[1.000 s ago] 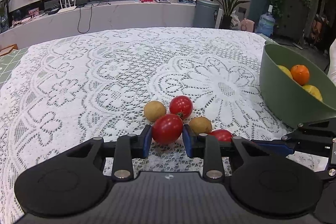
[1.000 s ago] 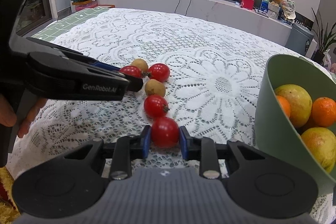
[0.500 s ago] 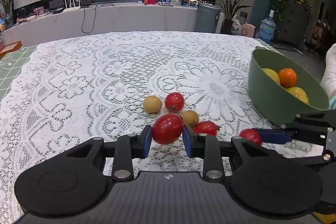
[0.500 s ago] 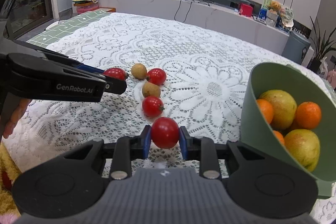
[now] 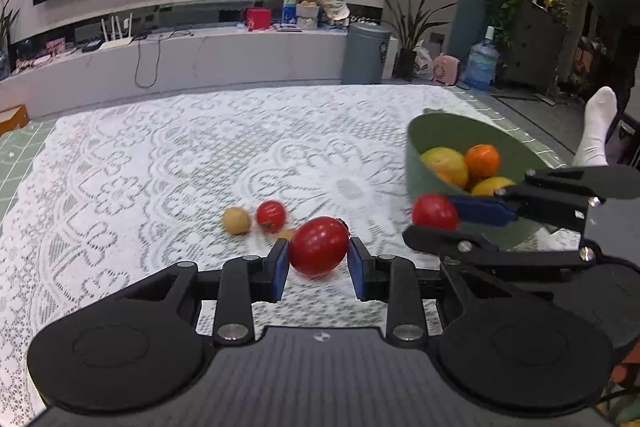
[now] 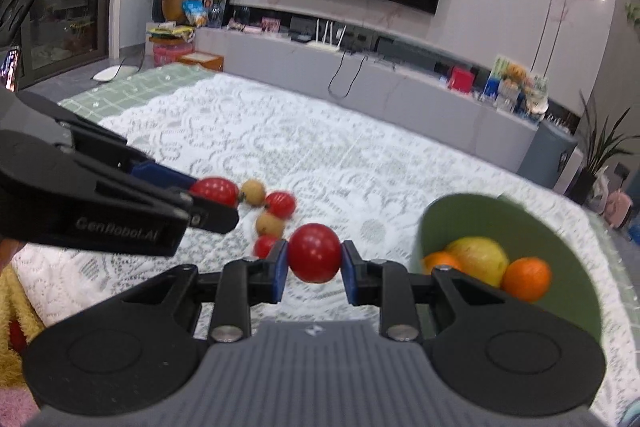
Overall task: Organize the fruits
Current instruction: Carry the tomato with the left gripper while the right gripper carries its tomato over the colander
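Note:
My left gripper [image 5: 319, 259] is shut on a red tomato [image 5: 319, 245], held above the lace tablecloth. My right gripper [image 6: 314, 265] is shut on another red tomato [image 6: 314, 253]. In the left wrist view that right-hand tomato [image 5: 435, 211] hangs just in front of the green bowl [image 5: 424, 171]. The bowl [image 6: 576, 247] holds yellow and orange fruit [image 6: 526, 279]. On the cloth remain a red tomato [image 6: 281, 204], two small tan fruits [image 6: 270, 223] and a second red tomato [image 6: 265, 246], partly hidden behind my right finger.
The white lace cloth [image 5: 160, 167] covers the table; green checked cloth shows at its left edge [image 5: 16, 155]. A person's white-socked foot [image 5: 596, 127] is at the far right. A low white shelf and a TV line the back wall.
Both grippers have risen with their tomatoes off the cloth. The loose fruits look smaller and farther below. The right gripper's tomato now sits close to the bowl's wall.

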Motion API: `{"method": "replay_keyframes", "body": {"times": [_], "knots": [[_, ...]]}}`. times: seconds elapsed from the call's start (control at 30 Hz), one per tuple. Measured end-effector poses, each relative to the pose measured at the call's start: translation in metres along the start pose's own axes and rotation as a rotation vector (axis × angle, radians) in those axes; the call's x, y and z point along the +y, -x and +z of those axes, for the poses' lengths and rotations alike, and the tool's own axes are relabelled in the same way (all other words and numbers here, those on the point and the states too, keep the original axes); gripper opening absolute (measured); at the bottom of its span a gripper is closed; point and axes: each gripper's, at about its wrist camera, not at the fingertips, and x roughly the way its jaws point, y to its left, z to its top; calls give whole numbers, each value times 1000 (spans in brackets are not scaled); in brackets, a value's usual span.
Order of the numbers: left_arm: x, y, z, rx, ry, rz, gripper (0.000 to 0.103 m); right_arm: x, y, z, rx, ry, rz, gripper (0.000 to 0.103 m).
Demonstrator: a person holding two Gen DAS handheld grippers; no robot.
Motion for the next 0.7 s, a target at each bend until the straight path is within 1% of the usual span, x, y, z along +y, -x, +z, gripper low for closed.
{"method": "replay_keyframes", "body": {"times": [0.17, 0.4, 0.53, 0.7], "knots": [[-23, 5, 12, -21, -48, -12, 35, -18, 15, 6, -50, -15, -36, 24], [-55, 2, 33, -42, -126, -28, 35, -49, 30, 12, -87, -46, -99, 24], [-72, -8, 44, -32, -162, -34, 35, -71, 32, 11, -68, -72, -130, 24], [-88, -23, 55, 2, -206, -58, 35, -95, 30, 7, -17, -88, -166, 24]]}}
